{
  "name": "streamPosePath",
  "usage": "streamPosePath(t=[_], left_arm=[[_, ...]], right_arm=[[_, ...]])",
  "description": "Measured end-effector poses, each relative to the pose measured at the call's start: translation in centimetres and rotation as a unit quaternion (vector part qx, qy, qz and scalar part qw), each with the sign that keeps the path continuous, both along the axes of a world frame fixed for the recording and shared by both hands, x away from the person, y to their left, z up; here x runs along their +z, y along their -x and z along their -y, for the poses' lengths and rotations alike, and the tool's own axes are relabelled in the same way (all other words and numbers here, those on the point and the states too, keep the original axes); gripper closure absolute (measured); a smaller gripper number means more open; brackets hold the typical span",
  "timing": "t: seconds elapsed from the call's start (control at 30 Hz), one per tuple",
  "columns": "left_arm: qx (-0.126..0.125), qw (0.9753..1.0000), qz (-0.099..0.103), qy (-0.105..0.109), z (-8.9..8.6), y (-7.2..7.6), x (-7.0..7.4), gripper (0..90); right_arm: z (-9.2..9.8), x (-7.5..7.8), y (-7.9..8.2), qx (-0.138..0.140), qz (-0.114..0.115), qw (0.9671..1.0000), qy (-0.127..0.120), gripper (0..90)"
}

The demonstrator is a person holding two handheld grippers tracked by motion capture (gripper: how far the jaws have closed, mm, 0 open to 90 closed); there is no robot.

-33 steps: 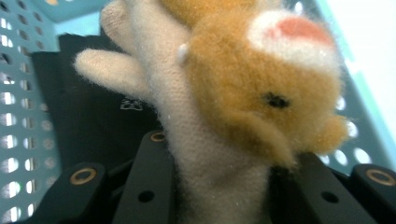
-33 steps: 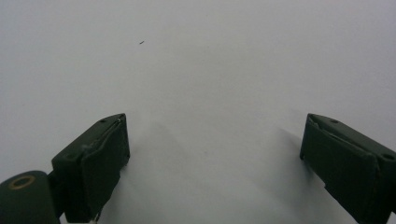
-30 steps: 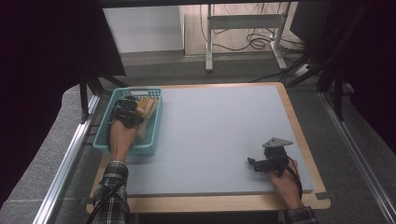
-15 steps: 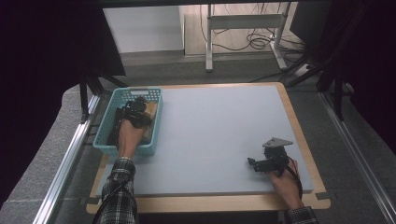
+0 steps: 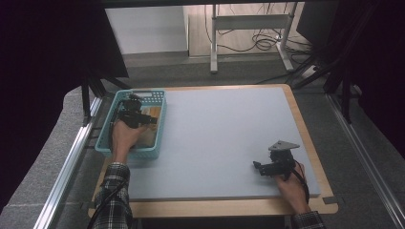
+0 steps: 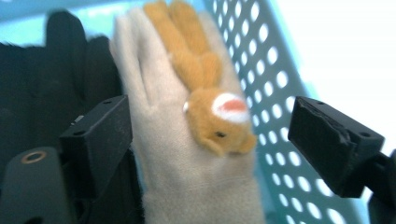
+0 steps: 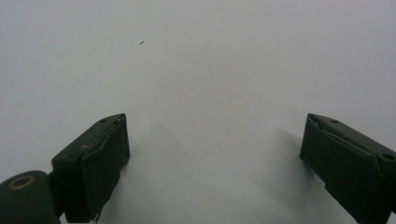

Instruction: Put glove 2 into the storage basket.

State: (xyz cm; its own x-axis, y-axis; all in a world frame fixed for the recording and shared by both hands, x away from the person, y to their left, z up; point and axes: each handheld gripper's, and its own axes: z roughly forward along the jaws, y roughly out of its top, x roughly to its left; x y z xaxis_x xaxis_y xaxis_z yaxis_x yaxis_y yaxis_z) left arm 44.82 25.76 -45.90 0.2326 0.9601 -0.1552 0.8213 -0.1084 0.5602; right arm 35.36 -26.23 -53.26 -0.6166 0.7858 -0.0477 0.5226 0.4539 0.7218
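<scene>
A teal perforated basket stands at the table's left edge. Inside it lies a beige glove with an orange plush animal sewn on its back, and a black glove lies beside it. My left gripper hovers low in the basket, open, its jaws on either side of the beige glove without closing on it. In its own view the left gripper looks along the glove. My right gripper rests open on the grey mat near the front right; nothing lies between the jaws of the right gripper.
The grey mat covers most of the wooden table, which has a narrow bare rim. The basket wall rises close to the left gripper's right jaw. Beyond the table are a desk frame and floor cables.
The left gripper has shifted slightly to the right inside the basket, over the gloves. The right gripper has stayed still on the mat.
</scene>
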Motion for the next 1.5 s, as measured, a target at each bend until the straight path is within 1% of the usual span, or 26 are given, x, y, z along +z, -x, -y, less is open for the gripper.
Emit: streamPosePath(t=[0.07,0.1,0.13,0.2,0.27,0.3,0.33,0.37,0.4,0.43,0.47,0.53,0.63,0.77,0.8,0.83,0.87,1.0,1.03,1.37,1.5], left_arm=[[-0.004,0.9999,0.011,-0.008,-0.1,0.3,0.5,19.5],[-0.004,0.9999,0.011,-0.008,-0.1,0.3,0.5,20.3],[-0.007,0.9998,0.013,-0.013,0.0,0.4,0.6,20.3],[-0.01,0.9996,0.021,-0.018,0.2,0.7,0.7,26.6],[-0.012,0.9995,0.022,-0.016,0.1,0.8,0.7,35.9],[-0.015,0.9995,0.024,-0.013,0.1,0.8,0.7,35.9],[-0.016,0.9995,0.025,-0.011,0.1,0.9,0.6,41.4],[-0.015,0.9994,0.029,-0.008,0.1,1.0,0.6,48.8],[-0.015,0.9994,0.029,-0.008,0.1,1.0,0.6,52.1],[-0.017,0.9993,0.032,-0.006,0.0,1.0,0.6,52.1],[-0.019,0.9992,0.036,-0.003,0.1,1.2,0.6,56.8],[-0.021,0.9991,0.036,-0.001,0.1,1.2,0.7,59.2],[-0.03,0.9988,0.039,-0.004,0.4,1.5,0.8,61.1],[-0.039,0.9983,0.043,-0.002,0.5,1.8,0.9,59.9],[-0.04,0.9981,0.046,-0.004,0.7,2.0,1.0,55.7],[-0.04,0.9981,0.046,-0.004,0.7,2.0,1.0,53.6],[-0.042,0.998,0.047,-0.005,0.7,2.0,1.0,53.6],[-0.047,0.9973,0.055,-0.007,0.9,2.4,1.3,46.5],[-0.049,0.9971,0.058,-0.011,1.0,2.6,1.4,42.7],[-0.06,0.9958,0.068,-0.012,1.4,3.4,1.8,35.5],[-0.069,0.9946,0.076,-0.014,1.7,4.0,2.1,31.5]], right_arm=[[0.0,0.0,0.0,0.0,0.0,1.0,0.0,7.8],[0.0,0.0,0.0,0.0,0.0,1.0,0.0,7.8],[0.0,0.0,0.0,0.0,0.0,1.0,0.0,7.7],[0.0,0.0,0.0,0.0,0.0,1.0,0.0,7.8],[0.0,0.0,0.0,0.0,0.0,1.0,0.0,7.8],[0.0,0.0,0.0,0.0,0.0,1.0,0.0,7.8],[0.0,0.0,0.0,0.0,0.0,1.0,0.0,7.8],[0.0,0.0,0.0,0.0,0.0,1.0,0.0,7.8],[0.0,0.0,0.0,0.0,0.0,1.0,0.0,7.8],[0.0,0.0,0.0,0.0,0.0,1.0,0.0,7.8],[0.0,0.0,0.0,0.0,0.0,1.0,0.0,7.8],[0.0,0.0,0.0,0.0,0.0,1.0,0.0,7.8],[0.0,0.0,0.0,0.0,0.0,1.0,0.0,7.8],[0.0,0.0,0.0,0.0,0.0,1.0,0.0,7.8],[0.0,0.0,0.0,0.0,0.0,1.0,0.0,7.8],[0.0,0.0,0.0,0.0,0.0,1.0,0.0,7.8],[0.0,0.0,0.0,0.0,0.0,1.0,0.0,7.8],[0.0,0.0,0.0,0.0,0.0,1.0,0.0,7.8],[0.0,0.0,0.0,0.0,0.0,1.0,0.0,7.8],[0.0,0.0,0.0,0.0,0.0,1.0,0.0,7.8],[0.0,0.0,0.0,0.0,0.0,1.0,0.0,7.8]])
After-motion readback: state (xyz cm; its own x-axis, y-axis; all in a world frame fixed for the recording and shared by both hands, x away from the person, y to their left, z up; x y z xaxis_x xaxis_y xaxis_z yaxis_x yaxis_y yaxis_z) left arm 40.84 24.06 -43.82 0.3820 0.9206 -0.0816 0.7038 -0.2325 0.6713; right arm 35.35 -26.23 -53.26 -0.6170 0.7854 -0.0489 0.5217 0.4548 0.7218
